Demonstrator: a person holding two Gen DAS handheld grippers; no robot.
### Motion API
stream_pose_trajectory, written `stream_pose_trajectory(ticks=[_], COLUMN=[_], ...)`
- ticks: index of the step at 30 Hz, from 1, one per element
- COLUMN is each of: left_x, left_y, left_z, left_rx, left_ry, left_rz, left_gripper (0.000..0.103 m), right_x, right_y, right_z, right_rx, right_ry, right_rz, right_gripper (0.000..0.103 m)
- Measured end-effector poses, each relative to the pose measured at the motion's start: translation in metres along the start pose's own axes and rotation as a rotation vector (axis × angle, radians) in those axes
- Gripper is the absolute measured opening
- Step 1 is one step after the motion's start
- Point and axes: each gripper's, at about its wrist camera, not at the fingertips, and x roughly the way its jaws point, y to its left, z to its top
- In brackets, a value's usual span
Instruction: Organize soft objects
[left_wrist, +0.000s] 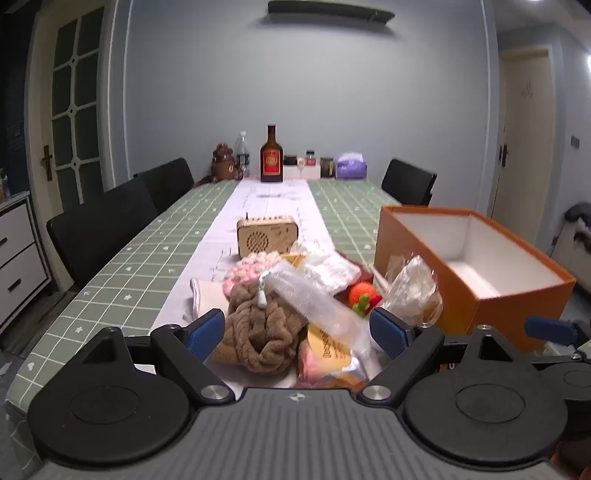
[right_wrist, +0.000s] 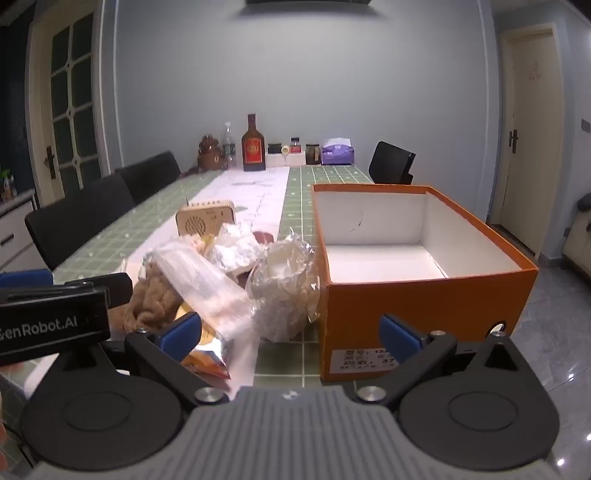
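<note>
Left wrist view: our left gripper (left_wrist: 297, 332) gapes around the brown towel (left_wrist: 262, 332) in the pile. Our right gripper (right_wrist: 291, 334) hangs wide before the orange box (right_wrist: 424, 291), right of it.

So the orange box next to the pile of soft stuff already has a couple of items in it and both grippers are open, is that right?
Not quite. The orange box is empty: the right wrist view shows only its bare white inside. The rest holds: it sits beside the pile of soft items, and the left gripper and right gripper are both open.
</note>
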Motion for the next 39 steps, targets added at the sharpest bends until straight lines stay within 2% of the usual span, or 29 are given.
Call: stream_pose_trajectory(ticks=[3, 5, 6, 8, 12, 18, 23, 39], left_x=[0.009, 0.012, 0.008, 0.003, 0.004, 0.007, 0.007, 0.013], left_y=[-0.008, -0.007, -0.003, 0.001, 0.001, 0.0, -0.002, 0.0], left_z=[0.004, 0.01, 0.007, 0.006, -0.002, -0.003, -0.004, -0.006], left_rx=[0.017, 0.0, -0.009, -0.014, -0.007, -0.018, 0.008, -0.019], left_ry=[0.049, 0.059, 0.021, 0.004, -0.026, -0.024, -0.026, 0.013], left_rz=[0.02, 0.003, -0.007, -0.017, -0.029, -0.039, -0.01, -0.026], left_gripper=[0.096, 0.096, 0.096, 0.095, 0.091, 0.091, 0.091, 0.092], right_x=[0.003, 0.008, 0.009, 0.009, 0.009, 0.009, 0.009, 0.011], right_y=[0.003, 0.006, 0.007, -0.001, 0.0, -0.002, 0.0, -0.001], right_z=[-0.003, -0.002, -0.001, -0.003, -0.005, -0.006, -0.006, -0.006], right_rx=[-0.006, -0.009, -0.011, 0.022, 0.033, 0.03, 0.015, 0.026], right_ry=[0.021, 0.041, 0.041, 0.025, 0.022, 0.019, 0.021, 0.048], right_rz=[-0.006, -0.016, -0.012, 0.014, 0.013, 0.006, -0.006, 0.033], right_gripper=[0.1, 0.1, 0.1, 0.1, 0.1, 0.1, 0.1, 0.1])
